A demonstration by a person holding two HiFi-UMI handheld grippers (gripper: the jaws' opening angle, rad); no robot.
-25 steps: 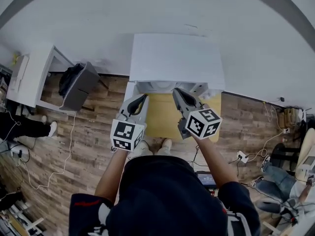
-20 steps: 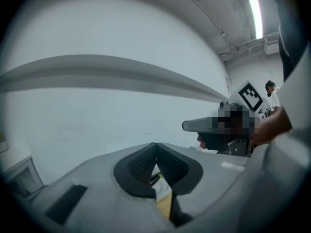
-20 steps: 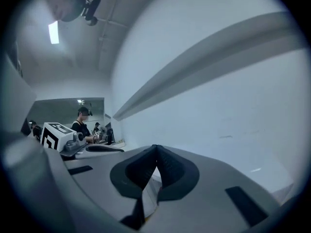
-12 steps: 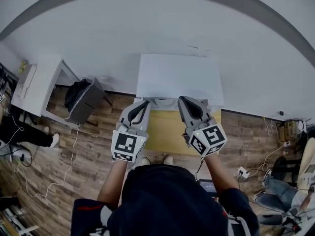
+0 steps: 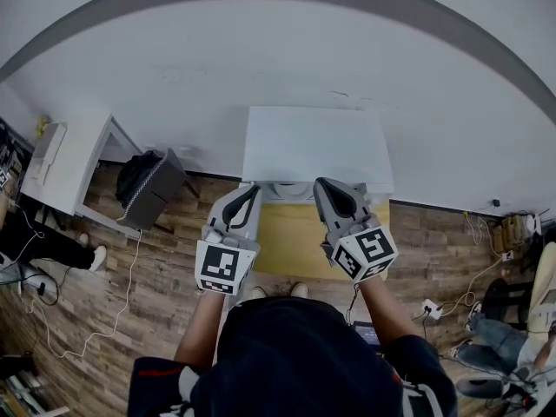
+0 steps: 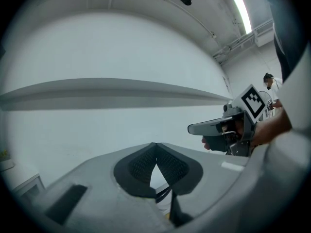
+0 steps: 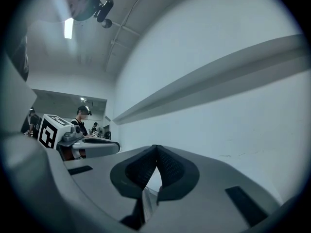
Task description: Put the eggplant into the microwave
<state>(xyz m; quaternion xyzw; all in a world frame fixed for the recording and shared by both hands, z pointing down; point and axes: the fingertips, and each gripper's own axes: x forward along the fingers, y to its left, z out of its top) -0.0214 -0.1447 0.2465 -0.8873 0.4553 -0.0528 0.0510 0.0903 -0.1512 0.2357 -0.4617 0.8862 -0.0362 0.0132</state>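
Left gripper [image 5: 255, 190], right gripper [image 5: 321, 184] closed, at microwave [image 5: 317, 146] front edge

No text, label or number can be read in any view.

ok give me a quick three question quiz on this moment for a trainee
1. True or false: the left gripper holds an eggplant.
2. The right gripper's jaws are: A) wide apart; B) together with nothing between them; C) closed on a cloth.
3. In the head view, what stands against the wall just beyond both grippers?

Key: 1 false, its jaws are together and empty, and no eggplant is in view. 2 B. 3 a white box-shaped appliance, probably the microwave.
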